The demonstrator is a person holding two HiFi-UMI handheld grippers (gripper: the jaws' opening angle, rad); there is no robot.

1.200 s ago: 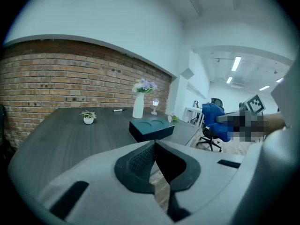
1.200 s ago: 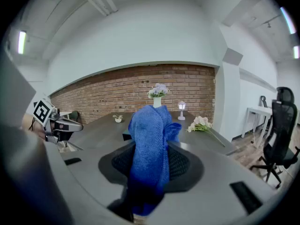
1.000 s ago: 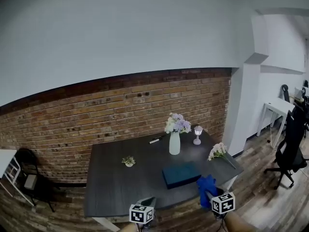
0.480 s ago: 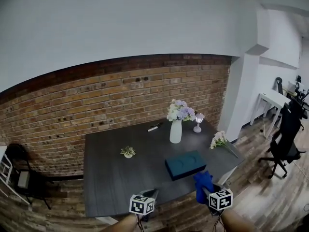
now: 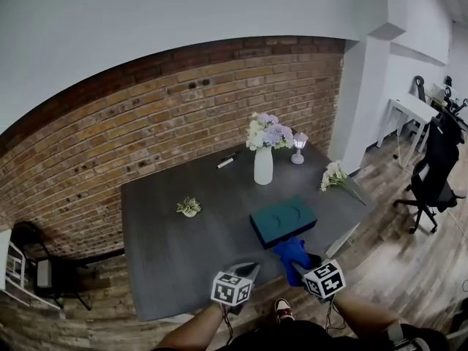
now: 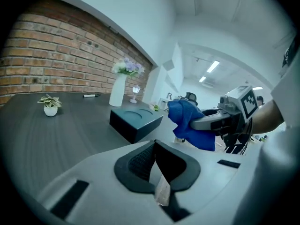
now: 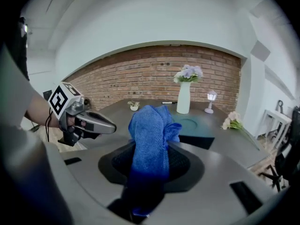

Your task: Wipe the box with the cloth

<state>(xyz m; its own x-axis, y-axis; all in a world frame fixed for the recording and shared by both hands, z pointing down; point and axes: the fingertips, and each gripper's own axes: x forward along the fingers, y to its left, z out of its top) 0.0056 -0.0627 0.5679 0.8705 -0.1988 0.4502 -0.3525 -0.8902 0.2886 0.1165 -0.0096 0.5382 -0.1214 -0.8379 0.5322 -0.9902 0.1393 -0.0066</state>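
Dark desk (image 5: 168, 225) is carrying the box (image 5: 283, 221) near its front right corner. We are pinching the blue cloth (image 5: 291, 253) in the right gripper (image 7: 150, 165), bunched ahead as a wiping pad, just short of the box. Our left gripper (image 6: 157, 165) is hanging closed and empty by the front edge, out of the way.

Soft, even light fills all views, leaving only faint shadows on the table (image 5: 168, 262); ceiling strip lights (image 6: 212, 67) glow at the left gripper view's upper right. Fisheye bending curves every edge, the gripper views' corners go black, the floor (image 5: 409, 269) at the head view's lower right is smeared, and the cloth (image 7: 150, 135) darkens toward its lower end.
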